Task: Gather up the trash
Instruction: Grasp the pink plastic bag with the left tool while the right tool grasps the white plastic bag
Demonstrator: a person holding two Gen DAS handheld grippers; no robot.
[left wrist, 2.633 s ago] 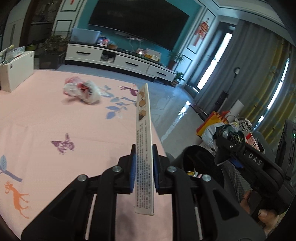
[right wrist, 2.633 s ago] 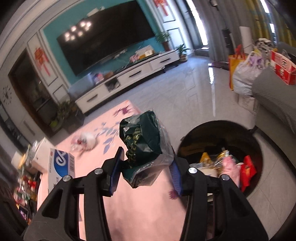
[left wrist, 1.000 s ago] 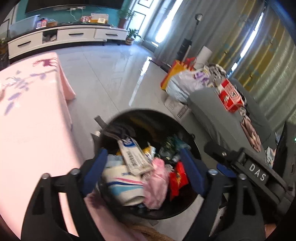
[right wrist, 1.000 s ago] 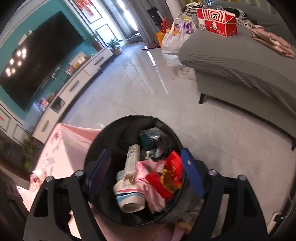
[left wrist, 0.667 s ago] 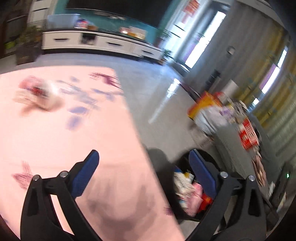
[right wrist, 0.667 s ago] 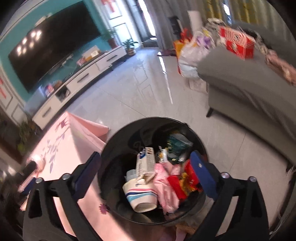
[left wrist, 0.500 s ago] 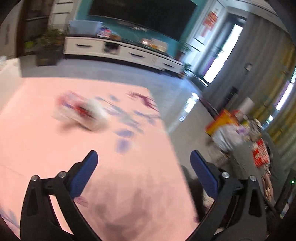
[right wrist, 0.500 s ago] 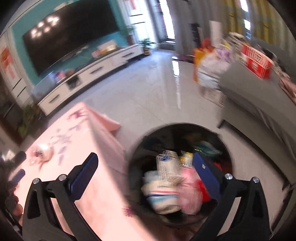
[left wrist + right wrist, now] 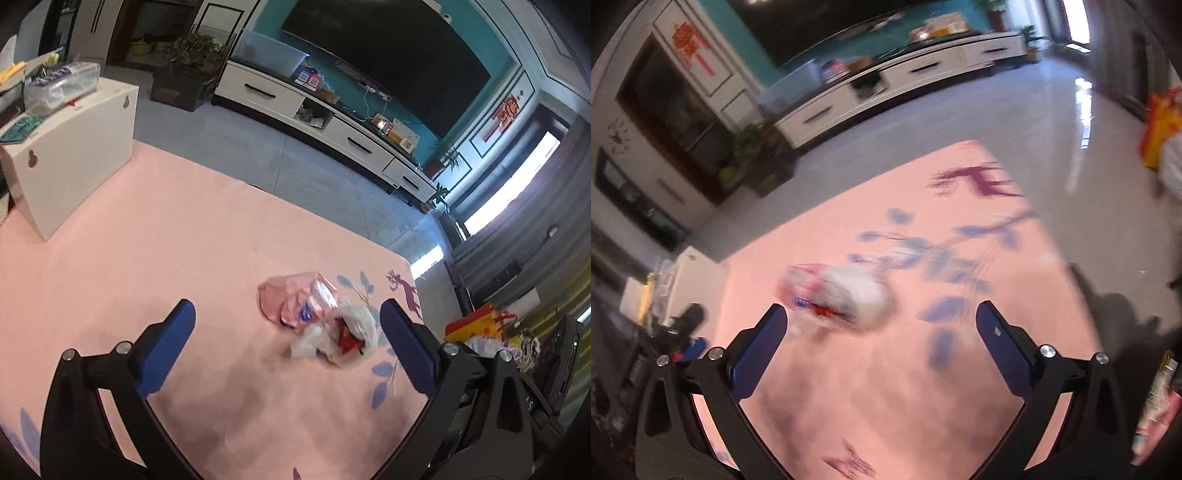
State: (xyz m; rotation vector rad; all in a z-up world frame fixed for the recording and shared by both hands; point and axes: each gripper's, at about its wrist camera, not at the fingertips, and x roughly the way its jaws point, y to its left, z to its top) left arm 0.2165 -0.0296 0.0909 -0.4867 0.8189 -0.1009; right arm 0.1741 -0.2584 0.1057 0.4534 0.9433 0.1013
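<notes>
You are holding both the left hand-held gripper (image 9: 282, 341) and the right hand-held gripper (image 9: 881, 345) wide apart, empty. The wrappers (image 9: 319, 319) are lying on the pink table (image 9: 147, 258): probably light, crinkly, slippery; pinch the bunched middle.

Motion-blurred trash bundle (image 9: 842, 295) on pink cloth (image 9: 886, 387); contents unreadable.

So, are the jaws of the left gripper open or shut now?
Open. The left gripper has its blue jaws spread wide, nothing between them; the crumpled plastic bags lie ahead on the pink cloth.
</notes>
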